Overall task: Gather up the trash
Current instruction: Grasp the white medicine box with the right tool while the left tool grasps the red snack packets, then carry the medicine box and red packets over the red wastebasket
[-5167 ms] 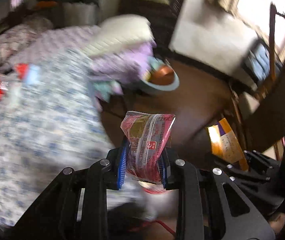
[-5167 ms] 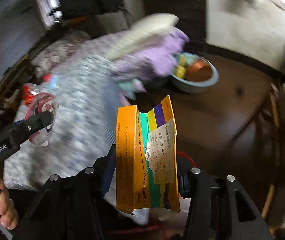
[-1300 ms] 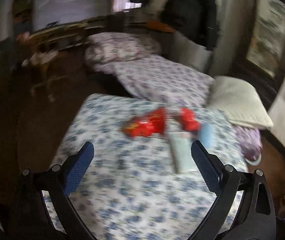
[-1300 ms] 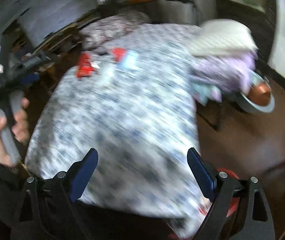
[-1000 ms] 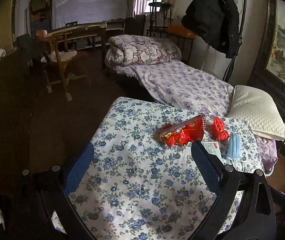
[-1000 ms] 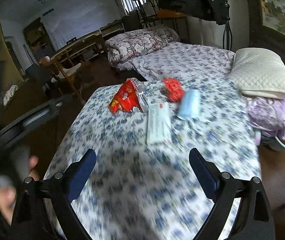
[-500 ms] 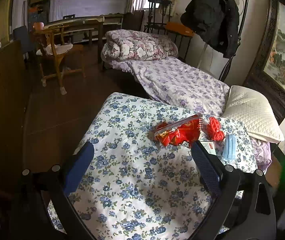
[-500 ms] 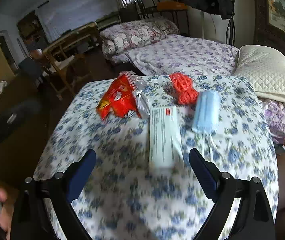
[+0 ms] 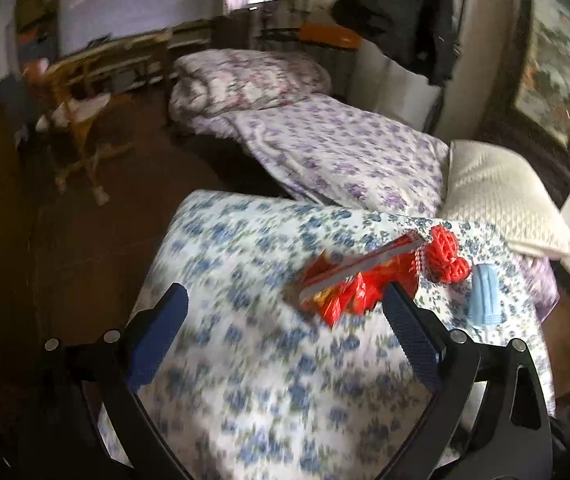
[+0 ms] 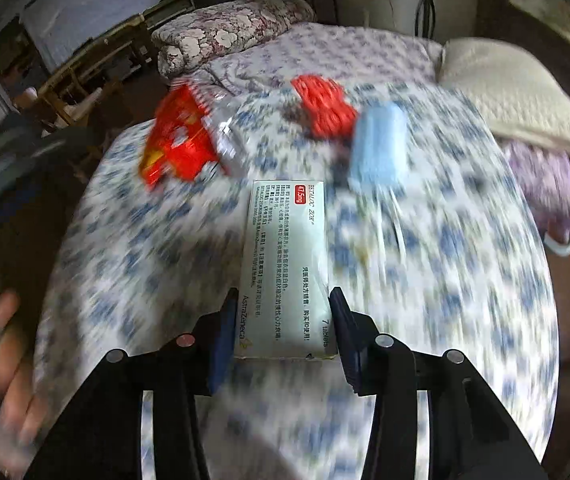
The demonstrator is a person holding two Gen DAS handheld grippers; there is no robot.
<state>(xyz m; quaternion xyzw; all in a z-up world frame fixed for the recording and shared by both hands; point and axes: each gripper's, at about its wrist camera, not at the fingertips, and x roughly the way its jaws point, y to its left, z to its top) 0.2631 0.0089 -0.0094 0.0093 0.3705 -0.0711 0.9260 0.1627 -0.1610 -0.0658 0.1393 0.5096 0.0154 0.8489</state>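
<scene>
Closing: right gripper (image 10: 283,330) jaws just narrowed onto the box (image 10: 285,268); pads look touching. Squeeze evenly, lift flat. Left gripper (image 9: 283,322) apart, empty, nearing the wrapper (image 9: 355,284).

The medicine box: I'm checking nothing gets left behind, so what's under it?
The medicine box lies flat on the blue-floral tablecloth, between the right gripper's closing fingers. Only cloth shows around it; whatever is directly beneath is covered.
</scene>
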